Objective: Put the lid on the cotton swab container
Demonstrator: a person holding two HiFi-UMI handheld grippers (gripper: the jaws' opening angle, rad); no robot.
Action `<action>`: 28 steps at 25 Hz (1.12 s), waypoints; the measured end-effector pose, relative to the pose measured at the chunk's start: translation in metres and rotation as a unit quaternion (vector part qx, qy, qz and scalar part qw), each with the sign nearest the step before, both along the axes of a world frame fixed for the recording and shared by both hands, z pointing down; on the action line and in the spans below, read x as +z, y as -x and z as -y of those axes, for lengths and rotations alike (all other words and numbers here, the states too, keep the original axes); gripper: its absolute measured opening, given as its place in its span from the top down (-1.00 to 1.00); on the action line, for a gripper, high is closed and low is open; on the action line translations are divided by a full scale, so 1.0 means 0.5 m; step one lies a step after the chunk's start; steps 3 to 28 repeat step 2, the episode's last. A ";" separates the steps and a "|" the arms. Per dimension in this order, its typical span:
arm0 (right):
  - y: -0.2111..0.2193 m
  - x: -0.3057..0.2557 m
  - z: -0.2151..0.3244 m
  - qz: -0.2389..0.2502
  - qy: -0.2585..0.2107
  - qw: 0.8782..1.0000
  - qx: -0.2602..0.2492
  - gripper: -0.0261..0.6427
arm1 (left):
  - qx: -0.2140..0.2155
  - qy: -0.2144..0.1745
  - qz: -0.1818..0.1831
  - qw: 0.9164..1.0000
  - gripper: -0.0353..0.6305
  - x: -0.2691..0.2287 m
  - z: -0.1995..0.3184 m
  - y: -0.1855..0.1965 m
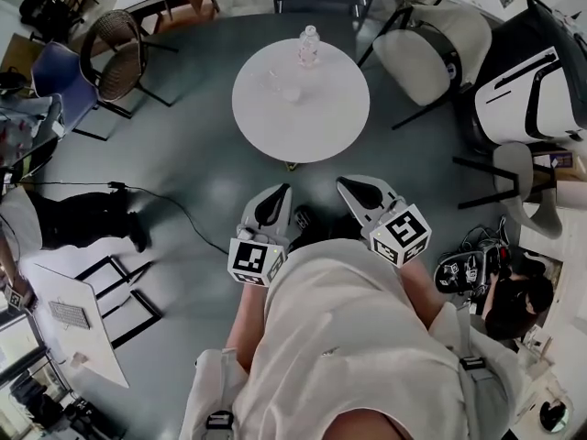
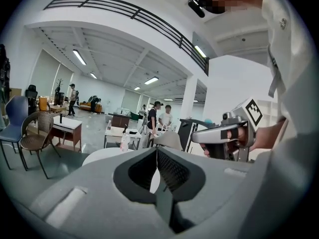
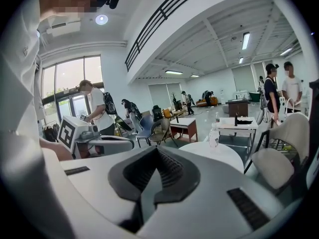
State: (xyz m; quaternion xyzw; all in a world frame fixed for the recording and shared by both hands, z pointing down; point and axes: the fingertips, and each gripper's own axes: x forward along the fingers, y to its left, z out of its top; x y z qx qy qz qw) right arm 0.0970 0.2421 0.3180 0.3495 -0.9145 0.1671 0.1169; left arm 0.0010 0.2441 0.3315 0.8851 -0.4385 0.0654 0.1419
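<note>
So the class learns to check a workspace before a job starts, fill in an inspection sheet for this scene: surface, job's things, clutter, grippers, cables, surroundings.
Surface: round white table, ahead of the person, apart from both grippers.
Job's things: faint clear items near the table's middle; too small to tell container from lid.
Clutter: clear bottle upright near the table's far edge.
Grippers: left gripper and right gripper both shut, empty, close to the body.
Cables: black cable across the floor at left.
Surroundings: wicker chair, white chair, people at other tables.
</note>
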 end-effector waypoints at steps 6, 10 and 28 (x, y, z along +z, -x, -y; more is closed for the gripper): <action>-0.020 0.003 0.003 -0.001 0.000 1.000 0.003 0.90 | 0.005 0.000 0.000 1.000 0.86 0.002 0.004 -0.022; -0.020 0.003 0.003 -0.001 0.000 1.000 0.003 0.90 | 0.005 0.000 0.000 1.000 0.86 0.002 0.004 -0.022; -0.020 0.003 0.003 -0.001 0.000 1.000 0.003 0.90 | 0.005 0.000 0.000 1.000 0.86 0.002 0.004 -0.022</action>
